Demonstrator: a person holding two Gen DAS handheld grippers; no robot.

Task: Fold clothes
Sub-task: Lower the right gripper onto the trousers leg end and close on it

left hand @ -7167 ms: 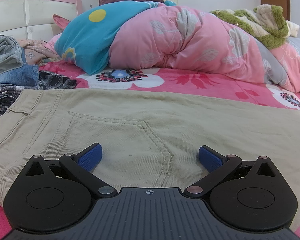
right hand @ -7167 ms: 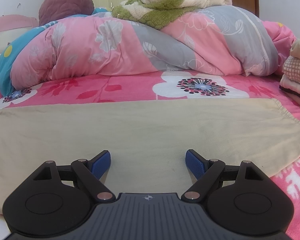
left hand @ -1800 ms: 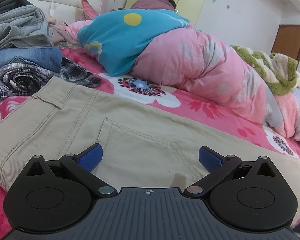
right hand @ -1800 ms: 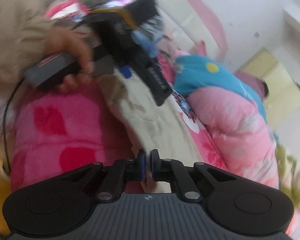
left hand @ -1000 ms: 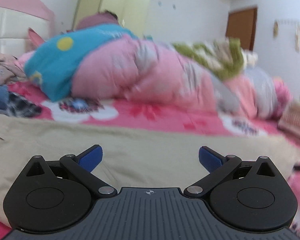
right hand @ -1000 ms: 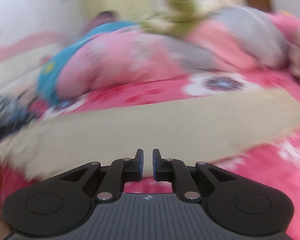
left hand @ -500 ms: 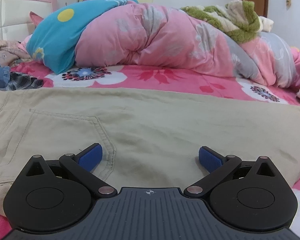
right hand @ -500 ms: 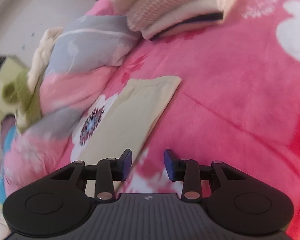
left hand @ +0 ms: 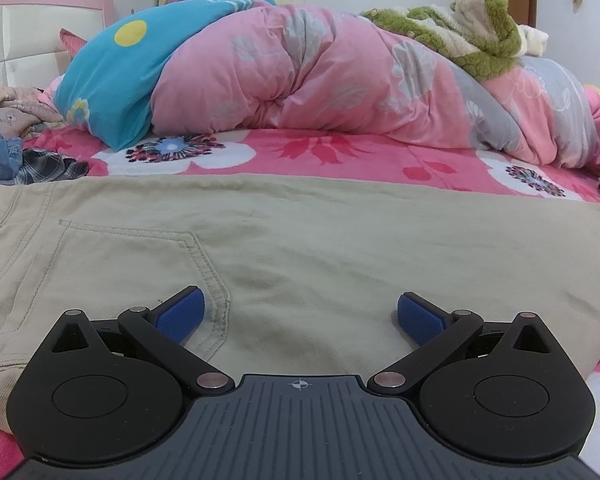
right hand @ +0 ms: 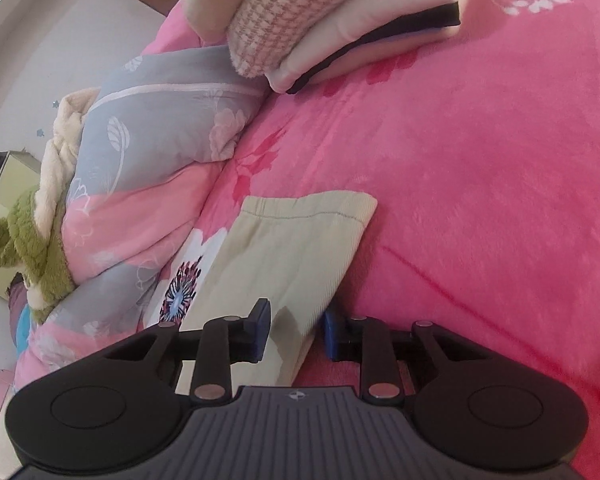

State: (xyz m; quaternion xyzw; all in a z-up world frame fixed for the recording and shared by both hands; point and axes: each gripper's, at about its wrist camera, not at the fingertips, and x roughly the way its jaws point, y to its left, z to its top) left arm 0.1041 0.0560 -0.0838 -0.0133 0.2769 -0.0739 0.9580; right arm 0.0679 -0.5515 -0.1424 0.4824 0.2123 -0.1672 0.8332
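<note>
Beige trousers [left hand: 300, 240] spread flat across the pink flowered bed [left hand: 340, 156], waist end to the left with a stitched back pocket [left hand: 140, 268] facing up, legs running off to the right. Left hand-held gripper [left hand: 300, 316] low over the seat of the trousers, blue pads [left hand: 180, 314] spread wide apart, nothing between them; left pad sitting over the pocket's lower corner, though contact with the cloth cannot be told. Right hand-held gripper [right hand: 294, 332] down at the leg end, parted partway, straddling the near edge of the folded trouser leg [right hand: 292, 256]: one pad over the cloth, the other just off its edge above the pink bedspread [right hand: 480, 180], not closed on the fabric. Hem of the leg [right hand: 308, 210] lying flat and square ahead of the fingers. Beyond the trousers, a bunched pink and grey quilt [left hand: 340, 80] with a blue pillow [left hand: 132, 80] at its left and a green-and-cream fleece blanket [left hand: 472, 36] on top. Stack of folded clothes [right hand: 332, 20] past the hem in the right wrist view; denim and plaid pile [left hand: 24, 160] by the waistband at far left. Pink headboard [left hand: 32, 24] behind.
</note>
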